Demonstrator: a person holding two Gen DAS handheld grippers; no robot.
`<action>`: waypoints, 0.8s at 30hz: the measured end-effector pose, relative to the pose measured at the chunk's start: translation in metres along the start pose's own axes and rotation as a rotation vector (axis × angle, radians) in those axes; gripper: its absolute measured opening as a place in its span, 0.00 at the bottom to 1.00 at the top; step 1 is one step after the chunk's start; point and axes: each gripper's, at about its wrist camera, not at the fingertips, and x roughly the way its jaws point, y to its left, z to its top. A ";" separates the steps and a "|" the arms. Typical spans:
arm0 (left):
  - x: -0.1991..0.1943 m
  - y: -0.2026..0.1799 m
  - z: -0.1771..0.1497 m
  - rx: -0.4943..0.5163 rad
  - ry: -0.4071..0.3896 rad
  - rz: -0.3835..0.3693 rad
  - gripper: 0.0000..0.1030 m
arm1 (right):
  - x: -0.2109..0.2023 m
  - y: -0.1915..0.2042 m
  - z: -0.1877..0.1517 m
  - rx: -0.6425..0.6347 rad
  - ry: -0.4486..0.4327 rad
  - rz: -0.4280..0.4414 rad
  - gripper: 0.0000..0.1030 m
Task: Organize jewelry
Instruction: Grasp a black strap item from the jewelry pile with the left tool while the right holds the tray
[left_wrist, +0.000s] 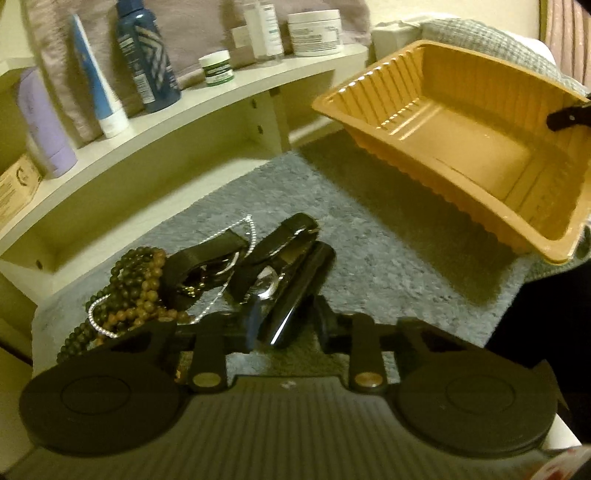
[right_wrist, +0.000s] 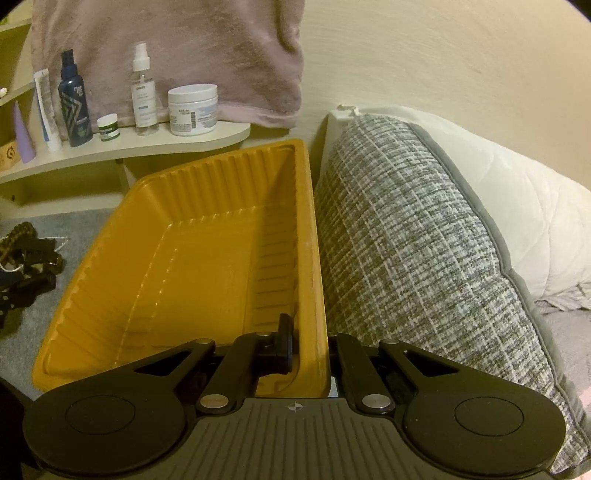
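The left gripper (left_wrist: 255, 254) is down in a tangle of jewelry on the grey carpet (left_wrist: 369, 266). Its fingers stand a little apart with a silver chain (left_wrist: 248, 230) and some shiny metal pieces between them; I cannot tell whether the pads press on anything. A brown and green bead necklace (left_wrist: 136, 284) lies just to the left of the fingers, touching the nearer one, with a string of small white beads (left_wrist: 96, 317) looped over it.

The right gripper (right_wrist: 308, 339) is clamped together on the near right rim of an orange plastic tray (right_wrist: 184, 258), one finger inside the wall and one outside. The tray is held tilted off the carpet and nothing lies in it. A grey woven cushion (right_wrist: 406, 240) presses against the tray's right side, with a white pillow (right_wrist: 517, 214) behind it.

Beyond the jewelry runs a low white shelf (left_wrist: 207, 107) carrying a blue bottle (left_wrist: 146, 55), a white and blue tube (left_wrist: 94, 81), a small green jar (left_wrist: 216, 68) and a white tub (left_wrist: 314, 33). A pink towel (right_wrist: 184, 55) hangs behind them.
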 end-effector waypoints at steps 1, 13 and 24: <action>-0.001 -0.001 0.000 0.000 0.004 -0.015 0.21 | 0.000 0.000 0.000 -0.001 -0.001 0.000 0.04; 0.006 -0.006 0.008 -0.042 -0.009 -0.013 0.17 | 0.003 0.003 0.002 -0.022 -0.008 0.022 0.03; -0.021 -0.015 0.013 -0.100 -0.076 -0.017 0.17 | -0.001 0.004 -0.001 -0.022 -0.023 0.025 0.03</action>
